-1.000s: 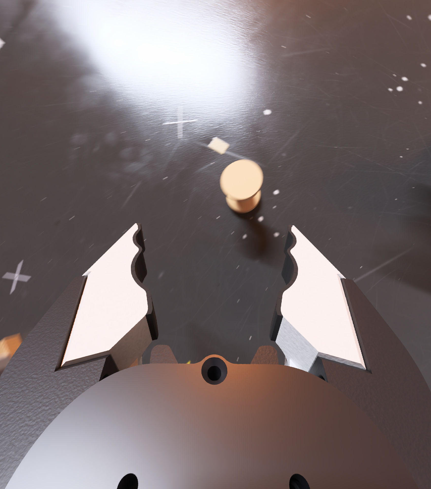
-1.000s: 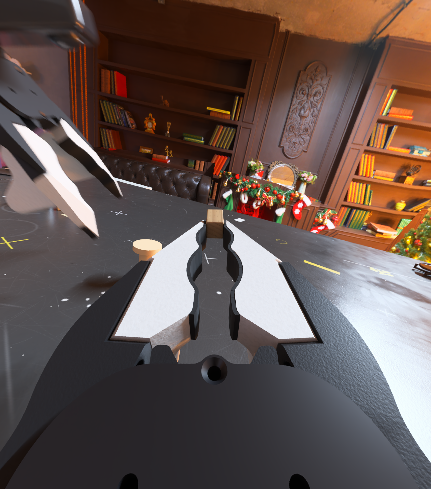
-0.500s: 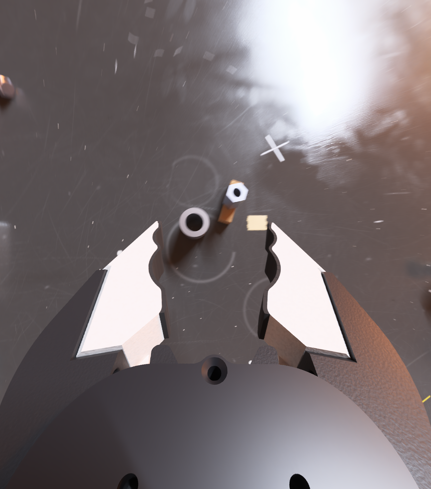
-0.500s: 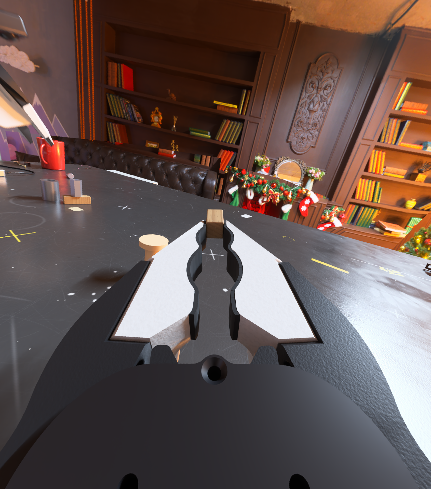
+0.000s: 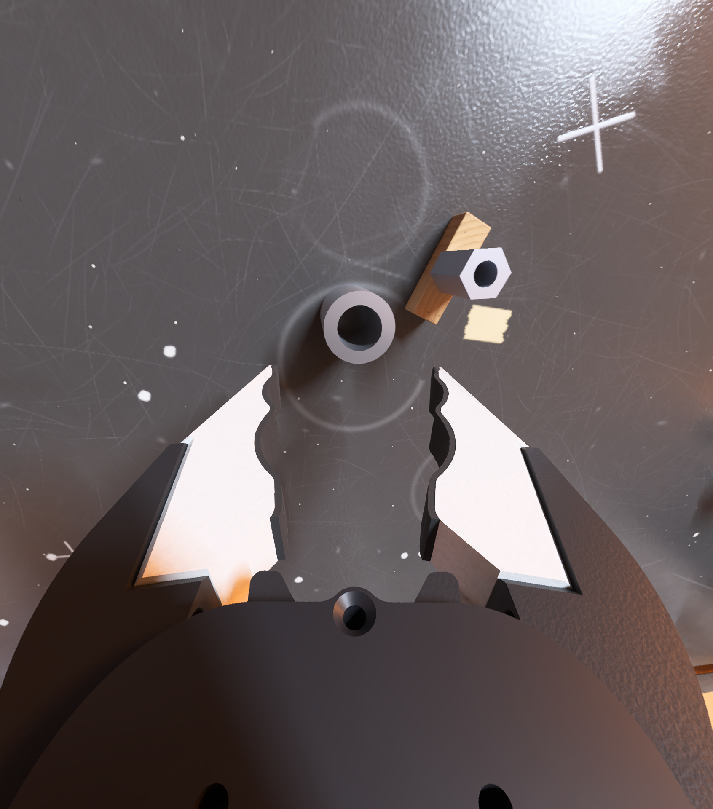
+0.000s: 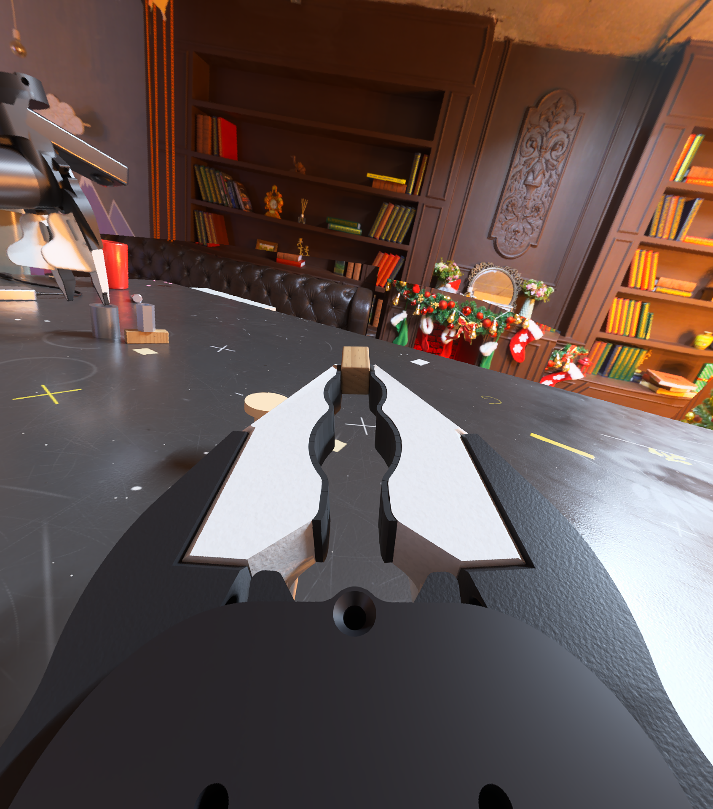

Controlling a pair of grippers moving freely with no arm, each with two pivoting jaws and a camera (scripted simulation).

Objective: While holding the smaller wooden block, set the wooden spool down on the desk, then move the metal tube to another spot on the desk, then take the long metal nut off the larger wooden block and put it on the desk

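Left gripper (image 5: 352, 372) hung above the desk (image 5: 127, 197), jaws spread wide and empty, pointing almost straight down. Tube (image 5: 358, 326) stood upright just above the fingertips at frame centre, slightly left of the gap. In the right wrist view the left gripper (image 6: 83, 291) showed at upper left, fingertips just over the tube (image 6: 105, 320).

Step in hand, as judged: grasp the tube for the move. To do it well, shift a little toward the tube so it sits centred between the fingers, descend straight, close on the round wall low enough to avoid tipping. Block (image 5: 449, 273) with the nut (image 5: 473, 273) lay just right of the tube; keep the right finger clear of them.

Right gripper (image 6: 354, 376) was clamped on the small block (image 6: 355, 370) at its tips, centre frame. Spool (image 6: 263, 403) stood on the desk, left of the right gripper's fingers, partly hidden.

Materials: tube grey, smooth, thick-walled, hollow; likely slippery. Nut hexagonal, tall, bored through, standing on end. Block flat, pale, grained. Desk dark, glossy, scratched, with chalky rings and crosses.
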